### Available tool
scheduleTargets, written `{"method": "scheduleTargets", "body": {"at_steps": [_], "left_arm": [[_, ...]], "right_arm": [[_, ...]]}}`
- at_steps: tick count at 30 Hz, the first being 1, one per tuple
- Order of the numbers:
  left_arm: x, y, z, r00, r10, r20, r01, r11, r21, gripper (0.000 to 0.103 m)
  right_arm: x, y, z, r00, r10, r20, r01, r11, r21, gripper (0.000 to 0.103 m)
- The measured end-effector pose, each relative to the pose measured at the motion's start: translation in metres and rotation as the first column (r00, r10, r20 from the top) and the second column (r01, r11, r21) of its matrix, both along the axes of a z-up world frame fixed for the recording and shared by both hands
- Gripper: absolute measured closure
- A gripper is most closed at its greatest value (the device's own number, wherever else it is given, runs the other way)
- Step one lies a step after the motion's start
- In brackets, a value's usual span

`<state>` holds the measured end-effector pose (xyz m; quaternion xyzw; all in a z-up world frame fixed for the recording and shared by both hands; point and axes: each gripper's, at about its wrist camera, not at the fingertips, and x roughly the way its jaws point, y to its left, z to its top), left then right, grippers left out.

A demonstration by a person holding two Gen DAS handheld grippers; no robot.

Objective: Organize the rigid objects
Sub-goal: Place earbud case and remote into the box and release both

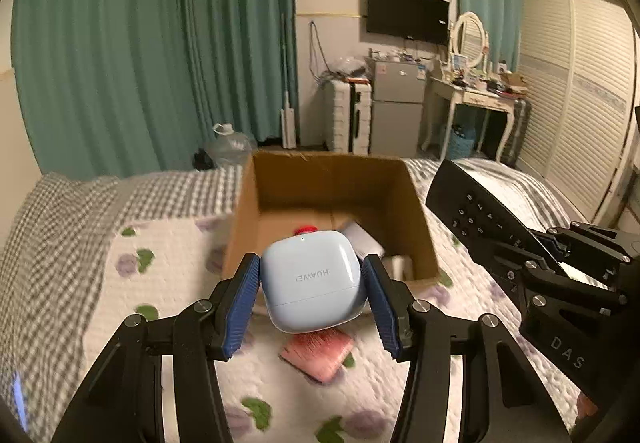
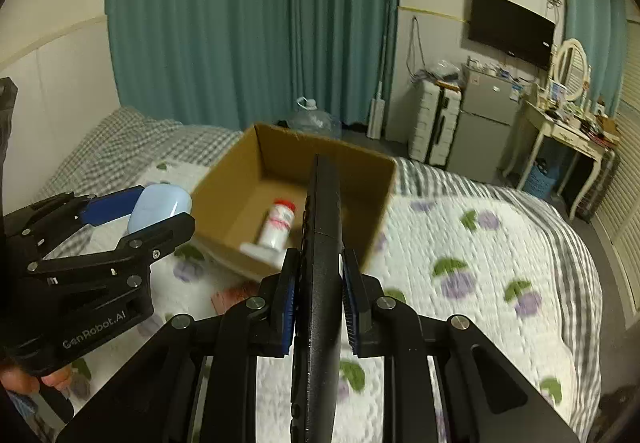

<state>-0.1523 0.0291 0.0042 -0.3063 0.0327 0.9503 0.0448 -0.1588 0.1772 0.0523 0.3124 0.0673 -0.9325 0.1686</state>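
My left gripper (image 1: pixel 310 295) is shut on a light blue earbud case (image 1: pixel 314 281) and holds it above the bed, just short of the near wall of an open cardboard box (image 1: pixel 332 179). My right gripper (image 2: pixel 320 291) is shut on a black remote control (image 2: pixel 322 211), held edge-up over the box's near right corner. The remote also shows in the left wrist view (image 1: pixel 476 211). Inside the box (image 2: pixel 248 163) lie a white bottle with a red cap (image 2: pixel 278 223) and a white object (image 1: pixel 362 239). A pink item (image 1: pixel 318 357) lies on the quilt under the left gripper.
The box sits on a bed with a white floral quilt (image 2: pixel 460 263) and a grey checked sheet (image 1: pixel 60 223). Past the bed are teal curtains, a water jug (image 2: pixel 316 119), a suitcase, a small fridge (image 1: pixel 398 111) and a dressing table (image 1: pixel 472 99).
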Motion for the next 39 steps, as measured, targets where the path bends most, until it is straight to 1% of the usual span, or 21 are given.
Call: {"method": "scheduleTargets", "body": {"at_steps": [6, 9, 11, 13, 18, 19, 22, 26, 28, 30, 31, 32, 36, 39], "left_arm": [[-0.041, -0.008, 0.008, 1.000, 0.010, -0.005, -0.010, 1.000, -0.016, 0.049], [-0.063, -0.006, 0.004, 1.000, 0.002, -0.003, -0.002, 0.999, -0.034, 0.049], [-0.081, -0.003, -0.004, 1.000, 0.005, 0.008, -0.004, 0.999, -0.050, 0.049], [-0.097, -0.002, -0.014, 1.000, 0.001, 0.029, 0.000, 0.999, -0.047, 0.049], [-0.125, 0.003, -0.051, 0.995, 0.001, 0.096, 0.004, 0.999, -0.053, 0.049], [-0.127, 0.003, -0.057, 0.995, 0.002, 0.103, 0.004, 0.999, -0.052, 0.049], [-0.133, 0.005, -0.069, 0.993, 0.000, 0.114, 0.006, 0.999, -0.052, 0.049], [-0.134, 0.007, -0.079, 0.992, -0.017, 0.122, 0.024, 0.998, -0.053, 0.049], [-0.136, 0.008, -0.081, 0.992, -0.021, 0.127, 0.027, 0.999, -0.045, 0.047], [-0.138, 0.008, -0.083, 0.990, -0.007, 0.140, 0.014, 0.999, -0.049, 0.046], [-0.138, 0.008, -0.082, 0.990, 0.007, 0.143, 0.001, 0.998, -0.059, 0.042], [-0.138, 0.008, -0.080, 0.991, 0.022, 0.134, -0.012, 0.997, -0.070, 0.041], [-0.132, 0.000, -0.068, 0.996, 0.030, 0.087, -0.026, 0.998, -0.057, 0.039], [-0.130, -0.009, -0.061, 0.997, 0.046, 0.063, -0.043, 0.998, -0.046, 0.038]], "right_arm": [[-0.041, -0.018, 0.007, 0.999, 0.031, -0.037, -0.031, 0.999, -0.013, 0.084], [-0.059, -0.024, 0.004, 0.998, 0.039, -0.049, -0.040, 0.999, -0.004, 0.084], [-0.070, -0.026, 0.002, 0.998, 0.040, -0.047, -0.040, 0.999, -0.001, 0.084], [-0.082, -0.027, -0.005, 0.998, 0.037, -0.041, -0.037, 0.999, 0.001, 0.084], [-0.101, -0.020, -0.029, 1.000, 0.028, 0.000, -0.028, 1.000, -0.007, 0.084], [-0.105, -0.018, -0.037, 1.000, 0.026, 0.017, -0.026, 1.000, -0.007, 0.084], [-0.112, -0.015, -0.048, 0.999, 0.022, 0.047, -0.021, 1.000, -0.010, 0.084], [-0.115, -0.015, -0.052, 0.998, 0.020, 0.056, -0.020, 1.000, -0.010, 0.084], [-0.117, -0.014, -0.053, 0.998, 0.025, 0.057, -0.025, 1.000, -0.014, 0.084], [-0.119, -0.015, -0.055, 0.997, 0.035, 0.065, -0.033, 0.999, -0.018, 0.084], [-0.122, -0.016, -0.056, 0.996, 0.046, 0.076, -0.044, 0.999, -0.025, 0.084], [-0.125, -0.016, -0.057, 0.995, 0.052, 0.082, -0.050, 0.998, -0.028, 0.084], [-0.138, -0.023, -0.059, 0.992, 0.084, 0.099, -0.081, 0.996, -0.033, 0.084], [-0.150, -0.030, -0.063, 0.987, 0.122, 0.102, -0.122, 0.993, -0.012, 0.084]]}}
